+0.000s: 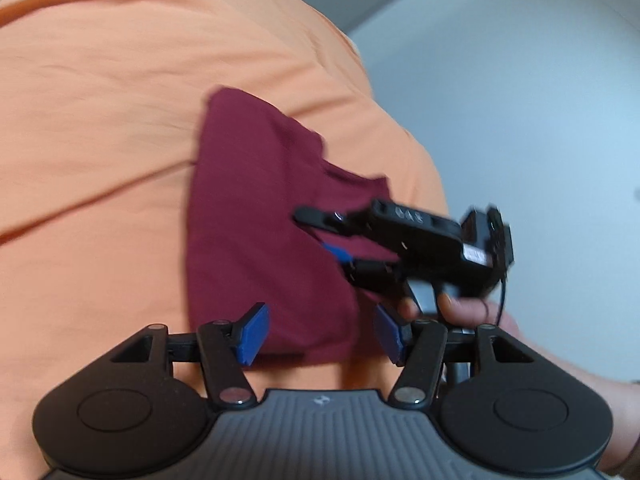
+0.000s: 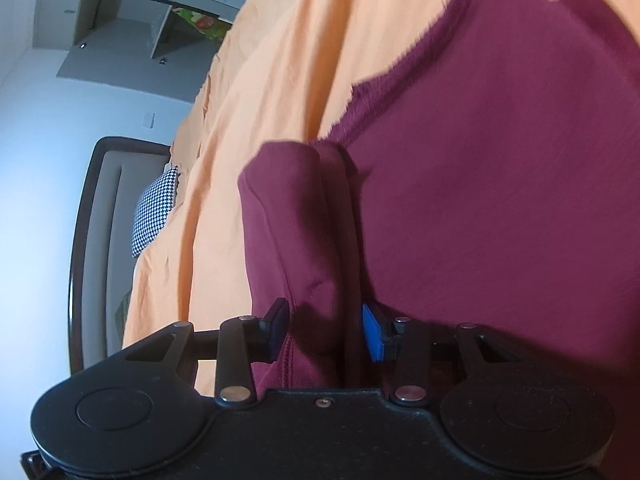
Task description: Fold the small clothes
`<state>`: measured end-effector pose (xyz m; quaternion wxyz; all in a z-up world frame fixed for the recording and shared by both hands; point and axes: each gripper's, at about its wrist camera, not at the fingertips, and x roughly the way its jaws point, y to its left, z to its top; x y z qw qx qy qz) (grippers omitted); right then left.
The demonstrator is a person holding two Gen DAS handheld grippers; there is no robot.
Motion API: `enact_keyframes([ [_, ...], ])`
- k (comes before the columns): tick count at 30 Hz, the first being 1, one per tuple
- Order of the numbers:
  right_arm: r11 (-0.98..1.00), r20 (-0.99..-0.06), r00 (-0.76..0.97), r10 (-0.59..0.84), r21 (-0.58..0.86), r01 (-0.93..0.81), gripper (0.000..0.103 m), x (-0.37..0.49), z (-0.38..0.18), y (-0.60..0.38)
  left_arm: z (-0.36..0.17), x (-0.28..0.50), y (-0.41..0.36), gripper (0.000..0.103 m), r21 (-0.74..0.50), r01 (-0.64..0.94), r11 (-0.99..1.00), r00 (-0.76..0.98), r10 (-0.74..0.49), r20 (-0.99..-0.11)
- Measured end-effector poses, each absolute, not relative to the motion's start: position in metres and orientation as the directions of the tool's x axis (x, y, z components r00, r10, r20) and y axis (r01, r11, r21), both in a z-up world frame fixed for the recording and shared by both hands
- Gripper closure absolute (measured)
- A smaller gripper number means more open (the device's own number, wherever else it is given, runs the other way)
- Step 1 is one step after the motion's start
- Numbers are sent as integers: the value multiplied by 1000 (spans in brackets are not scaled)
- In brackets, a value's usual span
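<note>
A maroon garment (image 1: 260, 216) lies on an orange bedsheet (image 1: 100, 120). In the left wrist view my left gripper (image 1: 320, 334) is open just over the garment's near edge, with its blue pads (image 1: 254, 334) set wide on either side of the cloth. My right gripper (image 1: 320, 234) comes in from the right over the garment, held by a hand (image 1: 460, 308). In the right wrist view the garment (image 2: 500, 180) fills the right half. A raised fold of it (image 2: 304, 220) runs between the fingers of my right gripper (image 2: 325, 332), which is shut on it.
The orange sheet (image 2: 248, 120) covers the bed, with a black-and-white checked pillow (image 2: 156, 208) and a dark-framed headboard (image 2: 80, 240) at its far end. A pale wall (image 1: 520, 120) lies past the bed's right edge. A grey cabinet (image 2: 120, 28) stands in the distance.
</note>
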<state>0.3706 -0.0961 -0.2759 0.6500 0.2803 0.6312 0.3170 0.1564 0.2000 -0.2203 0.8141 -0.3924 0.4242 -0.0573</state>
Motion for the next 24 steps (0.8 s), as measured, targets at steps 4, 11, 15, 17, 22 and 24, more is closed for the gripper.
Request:
enact_keyframes([
  [4,629,-629,40,776,767,-127,88,365,-266,-94,-221,164,212,39,-609,-311,730,612,-337,-716],
  [11,645,-649,126,750,676,-358,90,371,-215,-132,-227,188,215,38,-580,-320,749,607,-308,-732],
  [15,716,-694,194,693,632,-297,90,382,-220,-167,-233,207,206,38,-555,-324,767,586,-298,-754],
  [17,744,-724,187,664,616,-260,89,384,-232,-175,-236,218,198,38,-523,-325,788,567,-281,-774],
  [22,742,-726,154,670,650,-164,75,378,-252,-185,-239,239,178,38,-450,-300,841,535,-242,-809],
  [24,726,-708,162,688,677,-123,66,375,-256,-190,-240,246,175,38,-440,-298,847,532,-235,-813],
])
